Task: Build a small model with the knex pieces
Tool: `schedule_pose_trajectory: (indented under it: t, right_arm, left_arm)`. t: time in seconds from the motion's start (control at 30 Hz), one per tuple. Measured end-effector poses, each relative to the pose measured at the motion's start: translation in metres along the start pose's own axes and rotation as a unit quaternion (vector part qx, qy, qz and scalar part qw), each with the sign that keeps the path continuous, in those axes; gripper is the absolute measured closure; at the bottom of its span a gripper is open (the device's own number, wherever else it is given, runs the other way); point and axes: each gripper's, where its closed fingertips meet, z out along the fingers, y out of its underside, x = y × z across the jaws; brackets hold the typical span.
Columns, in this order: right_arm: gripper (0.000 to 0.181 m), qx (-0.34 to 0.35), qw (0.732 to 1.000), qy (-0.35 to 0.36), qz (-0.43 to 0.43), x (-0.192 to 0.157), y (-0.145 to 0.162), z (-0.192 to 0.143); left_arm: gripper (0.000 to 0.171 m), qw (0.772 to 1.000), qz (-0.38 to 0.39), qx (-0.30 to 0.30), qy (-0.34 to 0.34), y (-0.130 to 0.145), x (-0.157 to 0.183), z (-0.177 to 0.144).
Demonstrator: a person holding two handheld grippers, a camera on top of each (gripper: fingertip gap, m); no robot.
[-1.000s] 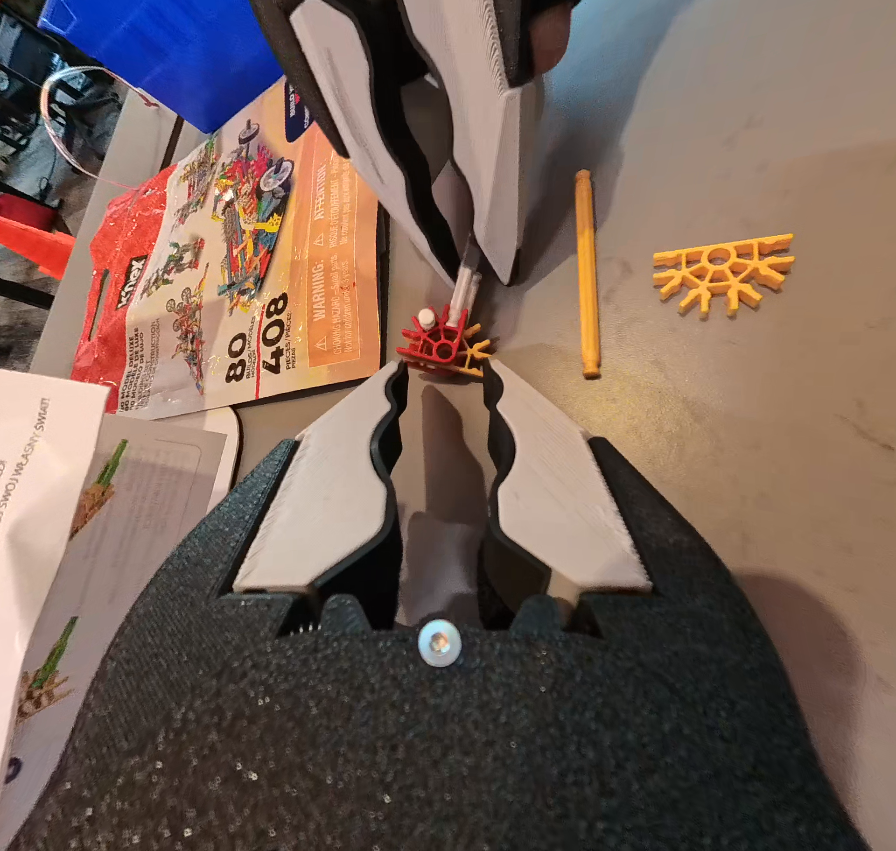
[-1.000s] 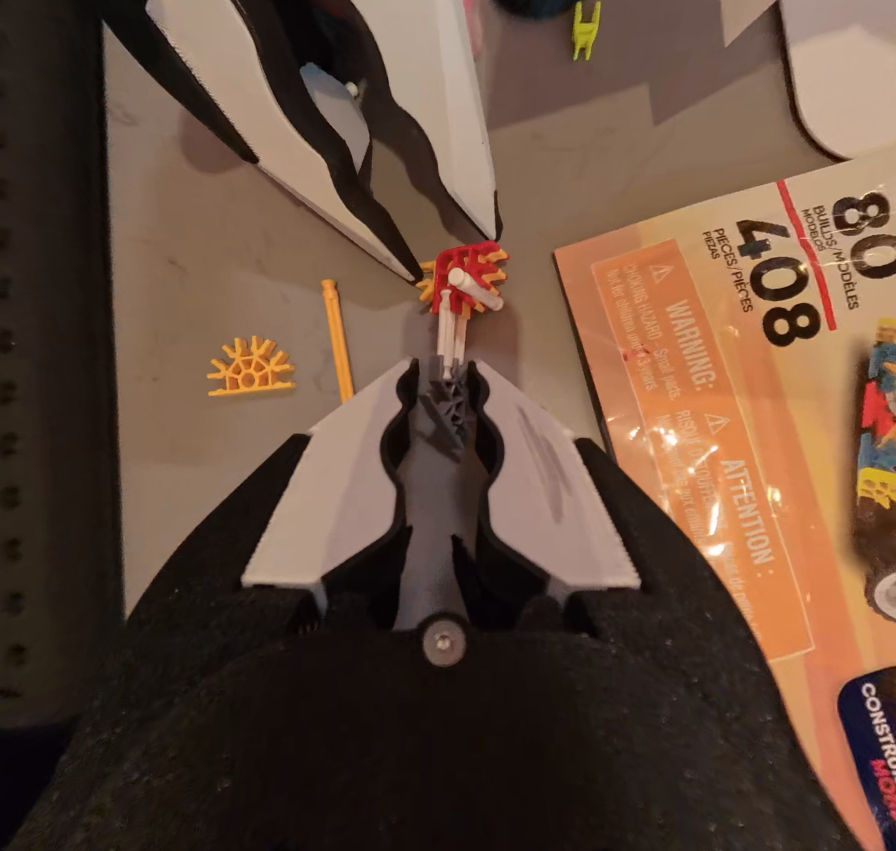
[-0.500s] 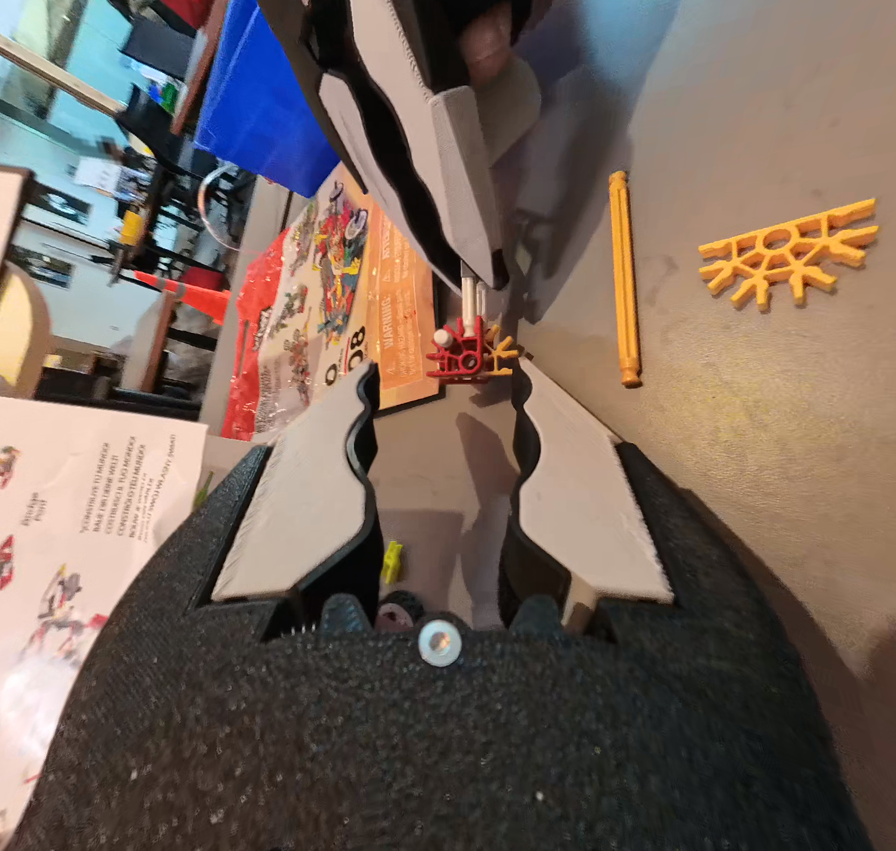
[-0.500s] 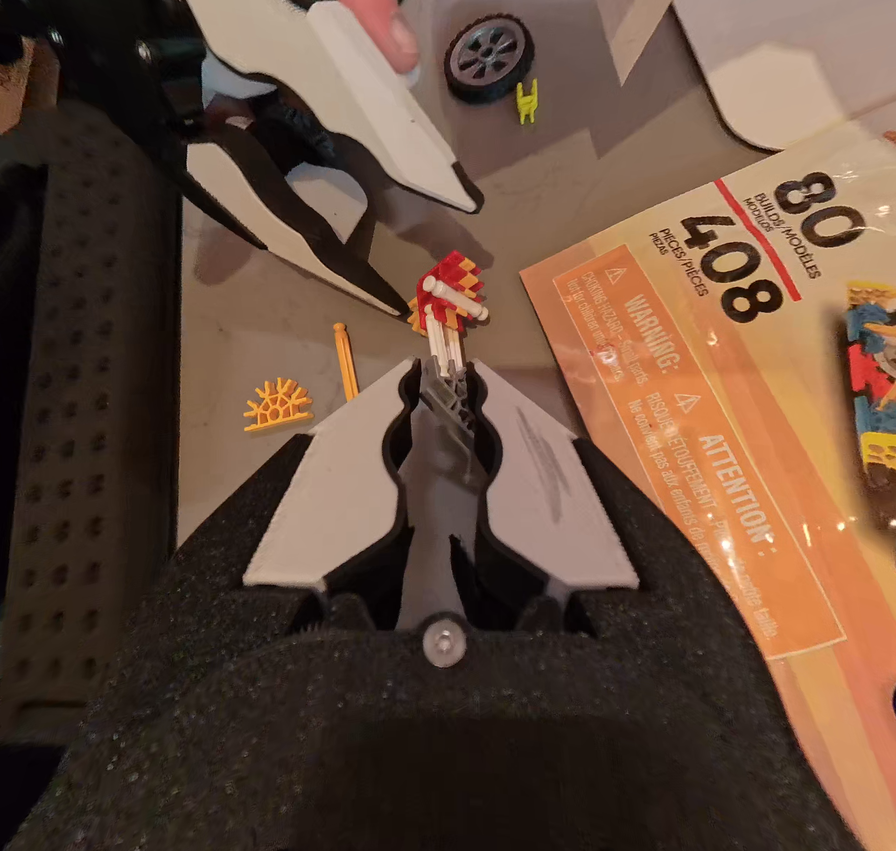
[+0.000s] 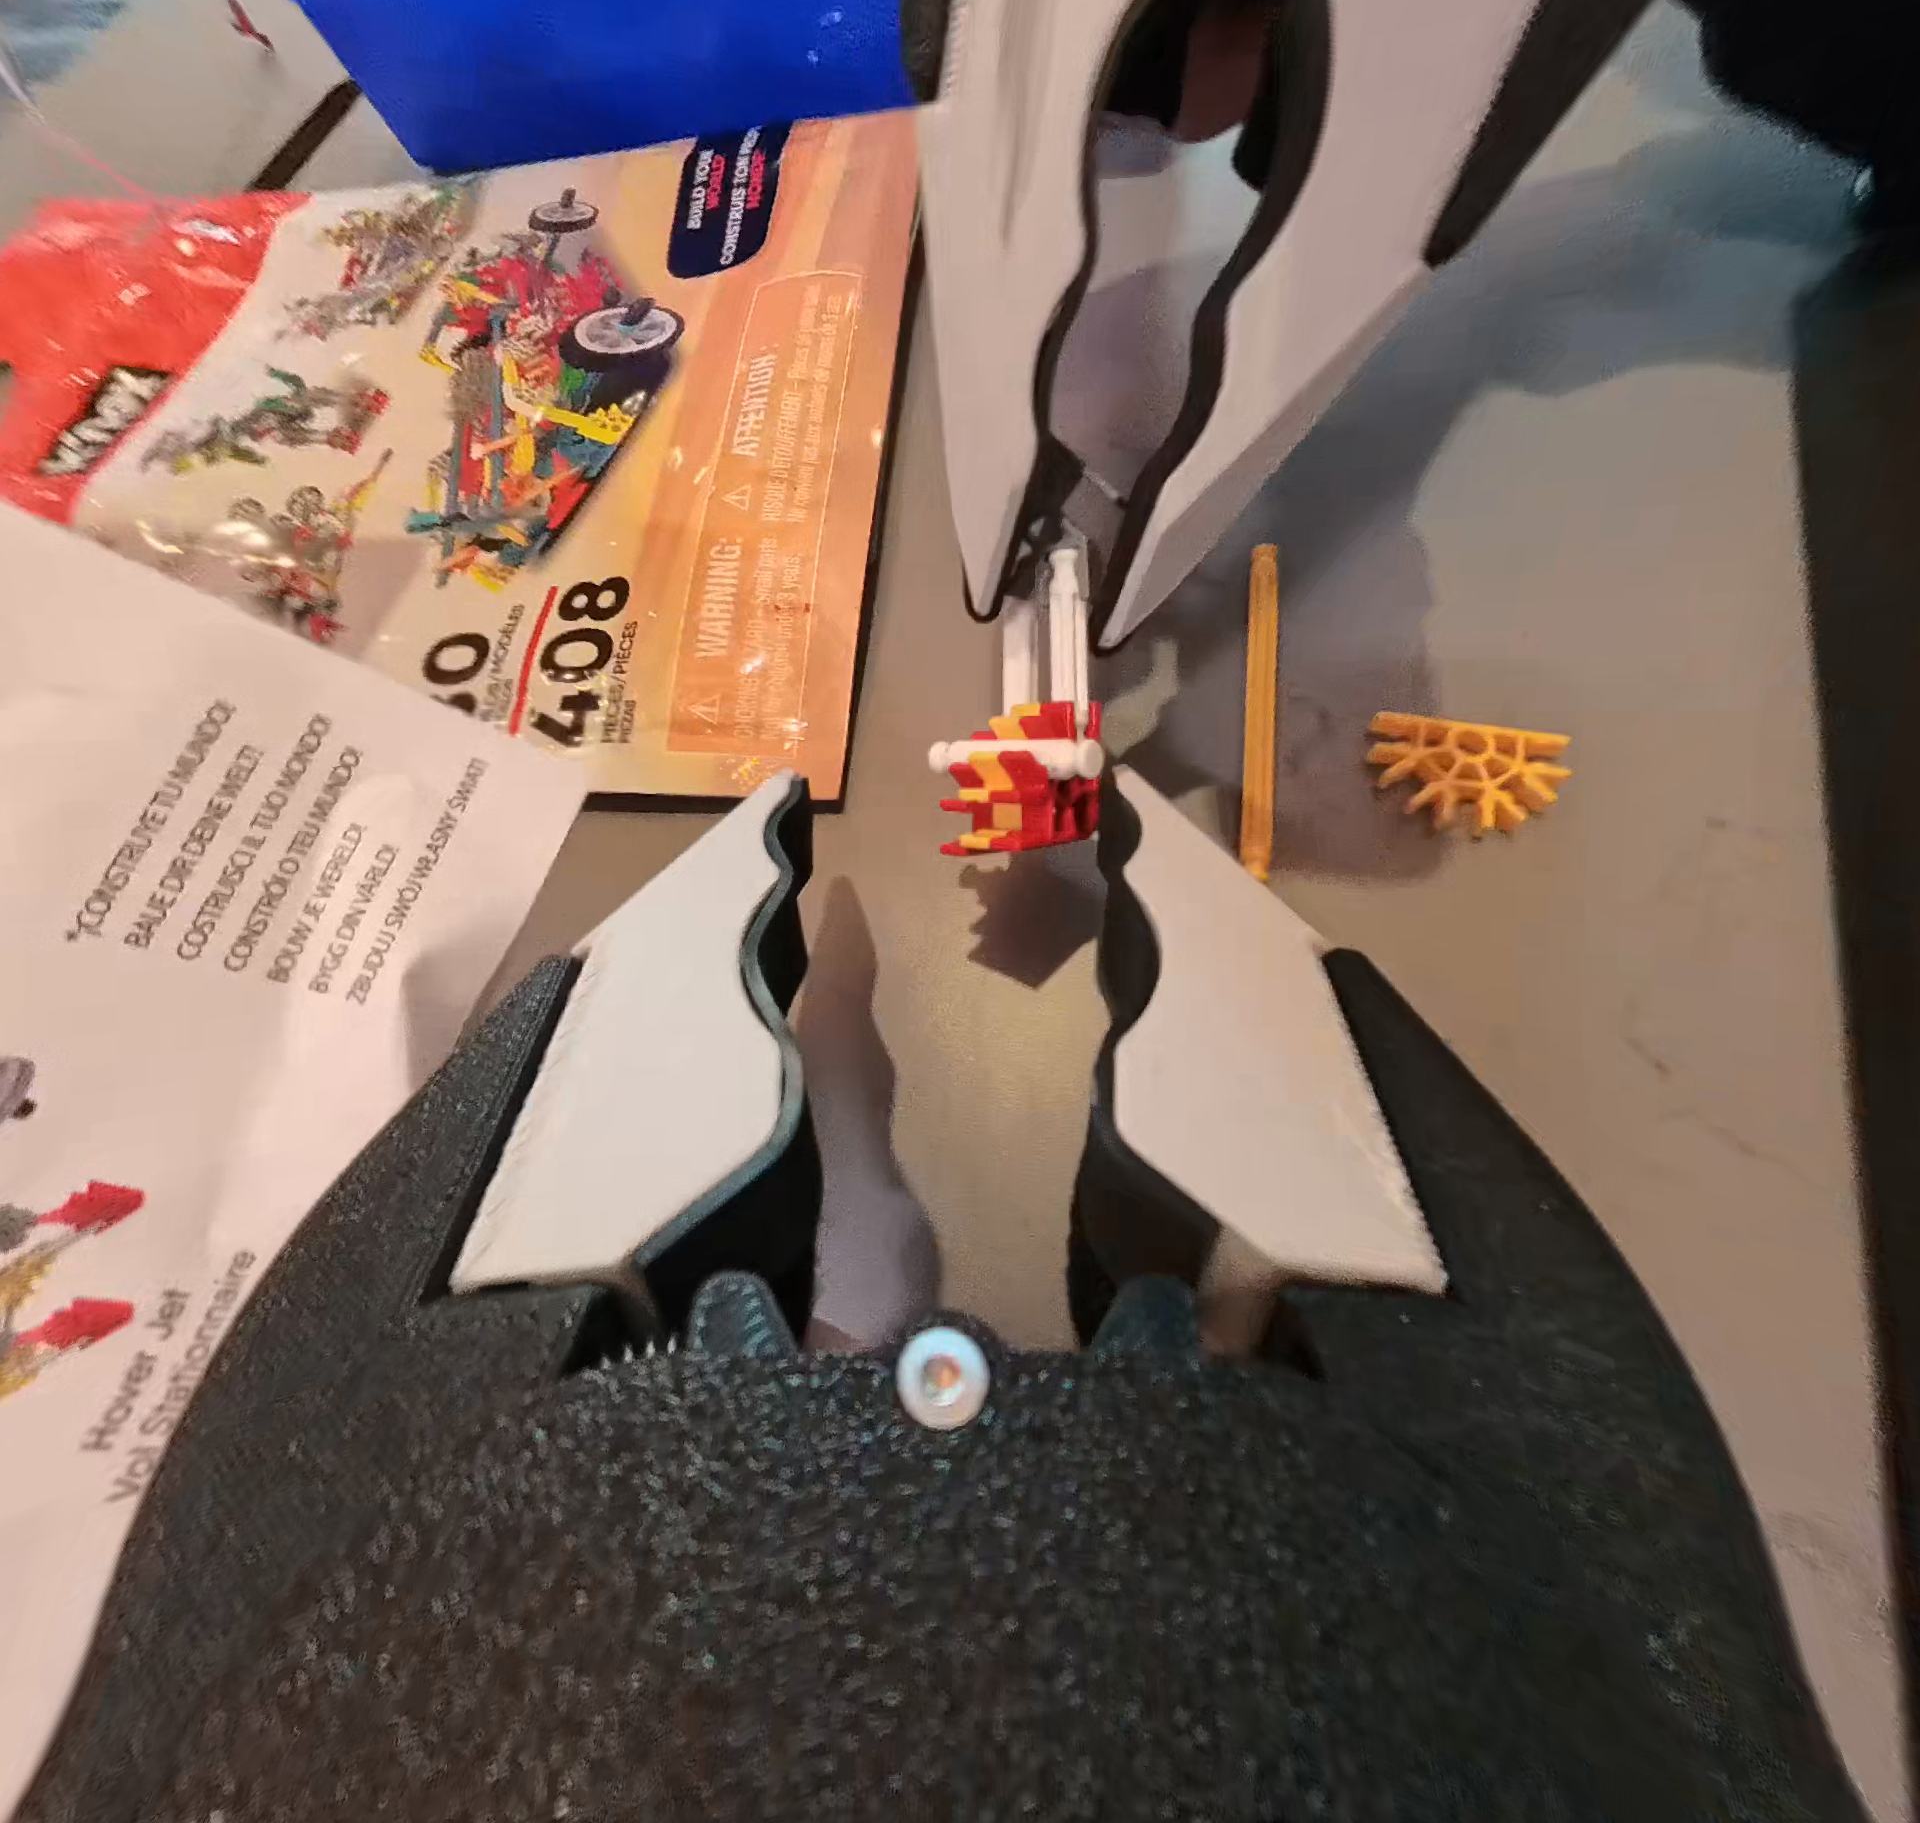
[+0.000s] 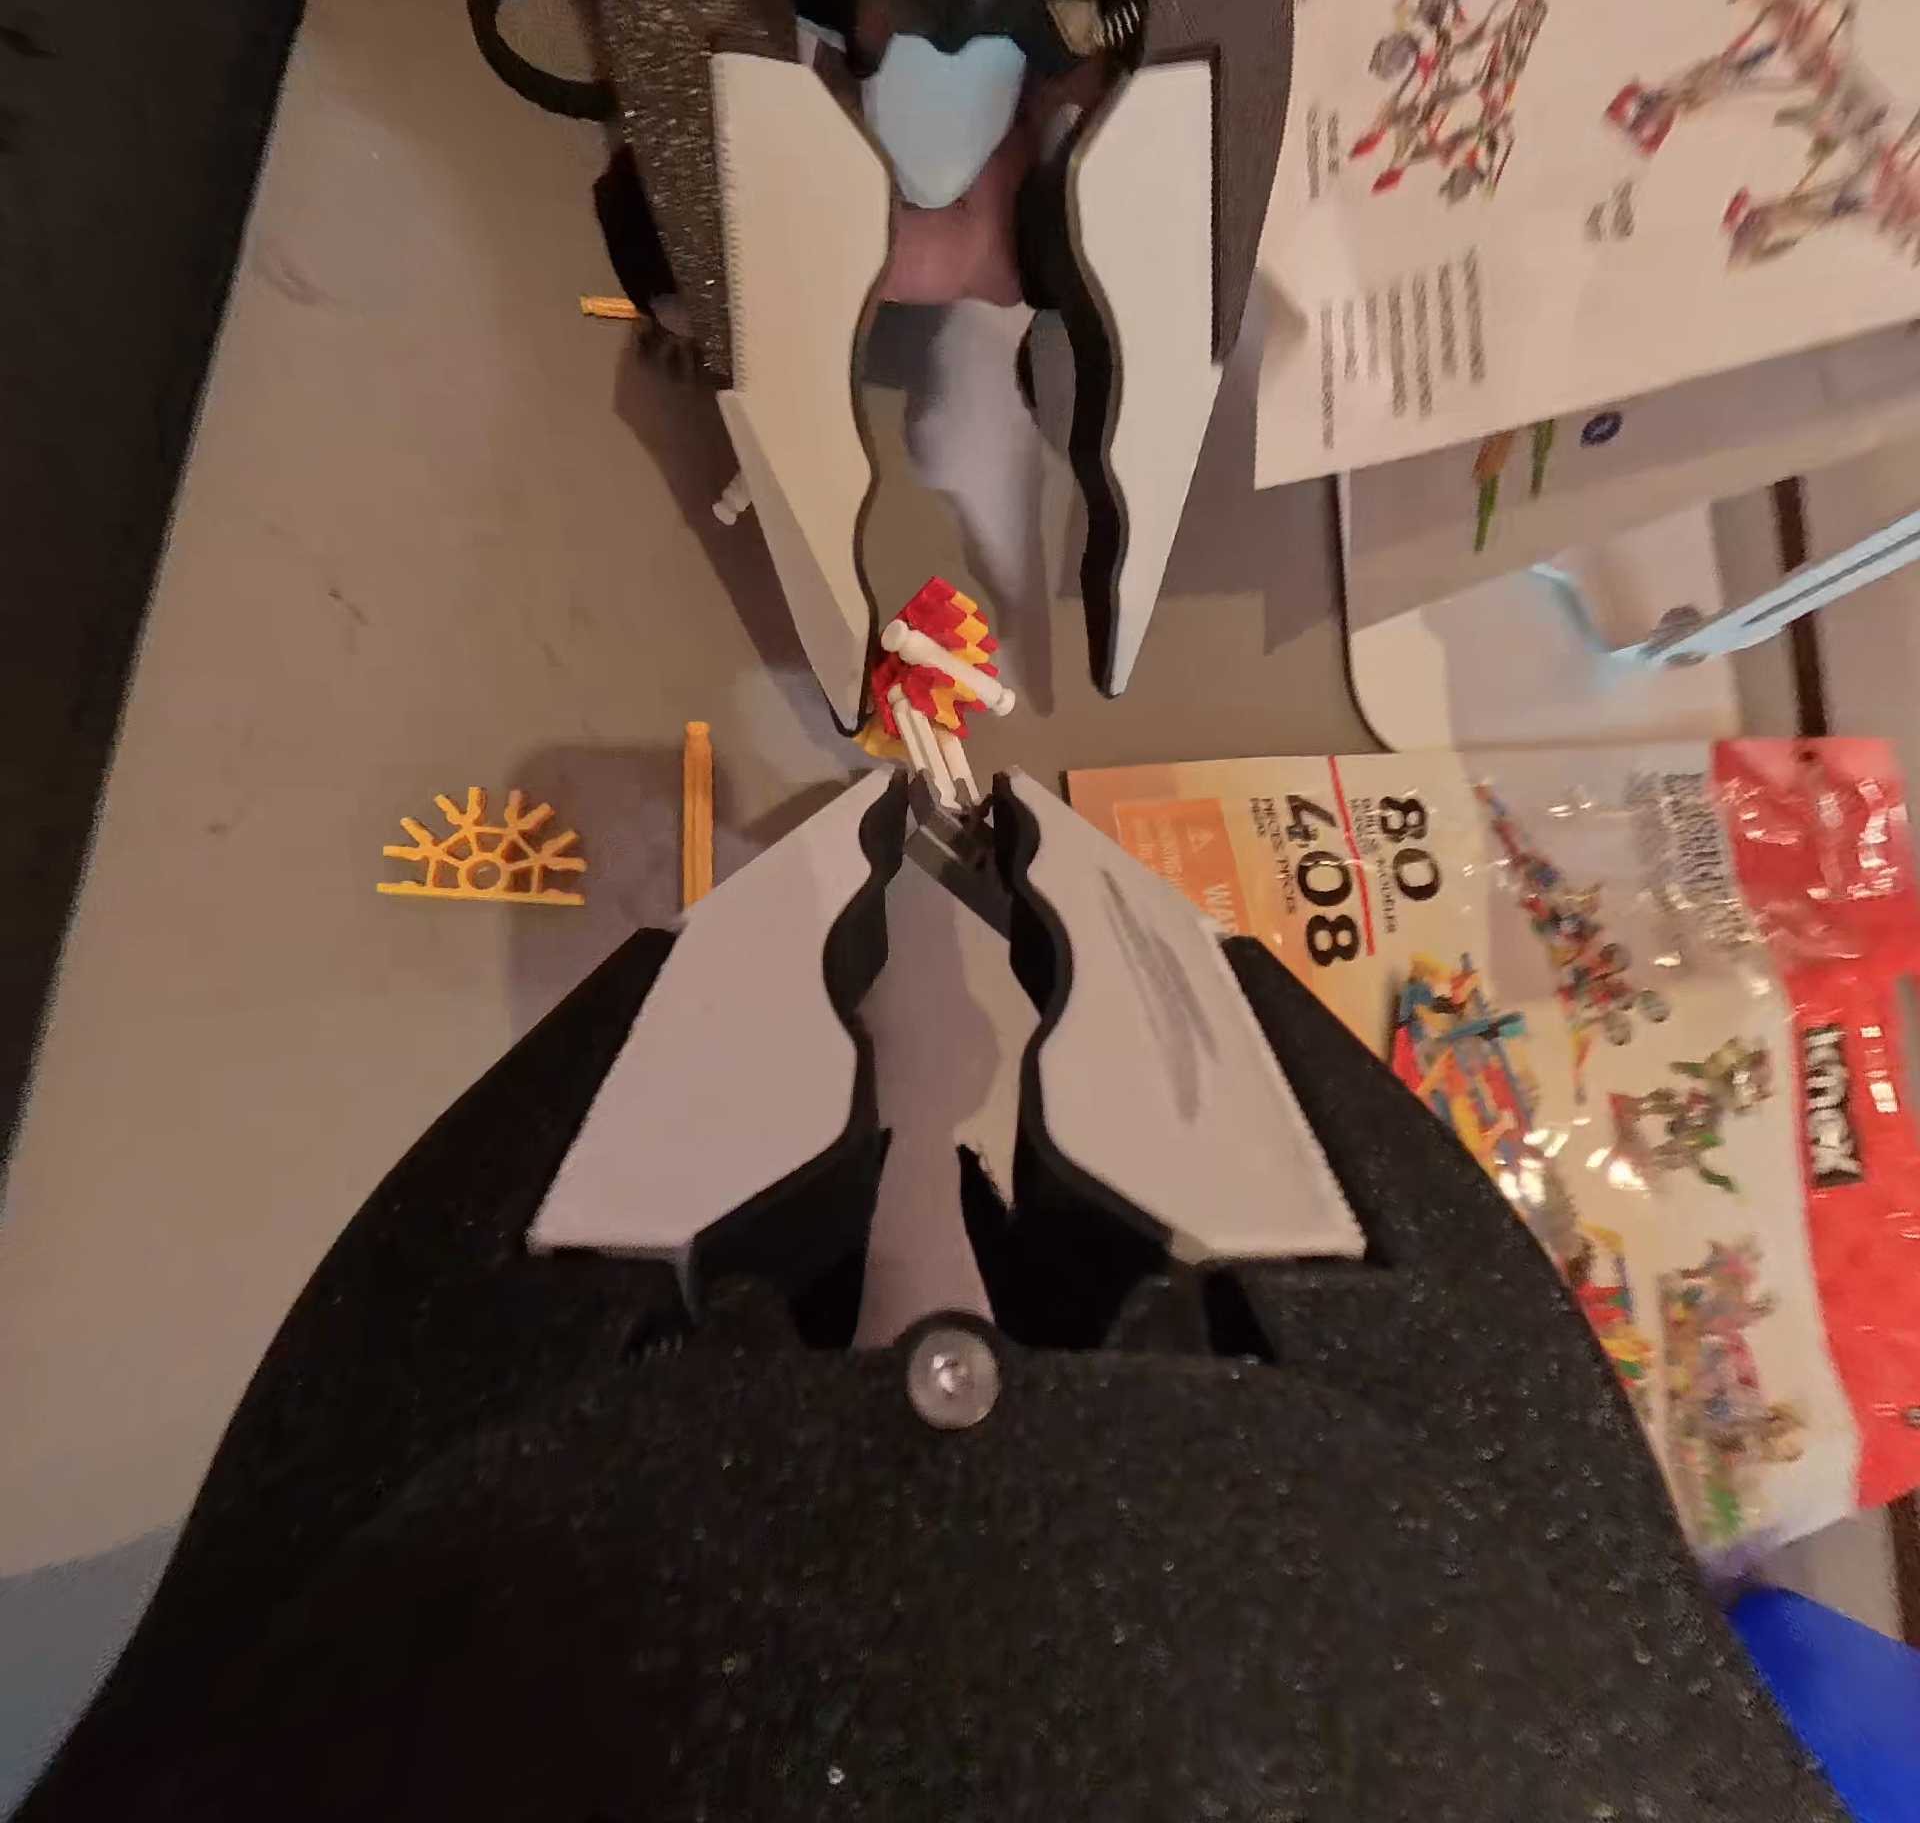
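Note:
A small assembly of stacked red and yellow connectors (image 5: pixel 1023 786) with white rods (image 5: pixel 1065 630) hangs just above the grey table. My right gripper (image 6: pixel 940 786) is shut on the assembly's grey end piece (image 6: pixel 951 838), with the connectors (image 6: pixel 935 661) sticking out past its tips. It also shows in the left wrist view (image 5: pixel 1039 610), coming from the top. My left gripper (image 5: pixel 951 786) is open and empty, with the connectors between its tips, close against the right finger (image 5: pixel 1195 994). It also shows in the right wrist view (image 6: pixel 982 698), opposite the right gripper.
A yellow rod (image 5: pixel 1260 713) and a yellow half-round connector (image 5: pixel 1470 771) lie on the table (image 5: pixel 1558 1046) beside the grippers. A printed toy bag (image 5: pixel 520 485), a white instruction sheet (image 5: pixel 208 890) and a blue box (image 5: pixel 582 17) are on the other side. A loose white rod (image 6: pixel 732 504) lies near the left gripper. Less than 4 cm separates the two grippers' tips.
The left gripper has opened wider and swung round to face the right gripper head-on. The right gripper has turned the assembly, so the connector stack now shows edge-on between the left fingertips.

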Motion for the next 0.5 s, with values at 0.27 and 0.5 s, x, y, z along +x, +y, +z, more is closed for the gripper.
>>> schedule_pose_trajectory:
  t: [0.27,0.5]
  right_arm:
    - [0.165,0.010,0.999,0.034,-0.031,0.006,-0.006,-0.005]
    - [0.134,0.067,0.994,0.038,0.082,0.026,-0.008,-0.018]
  left_arm:
    - [0.143,0.998,-0.037,0.030,0.045,-0.006,0.007,-0.006]
    - [0.145,0.984,0.135,0.012,-0.115,-0.006,-0.016,-0.006]
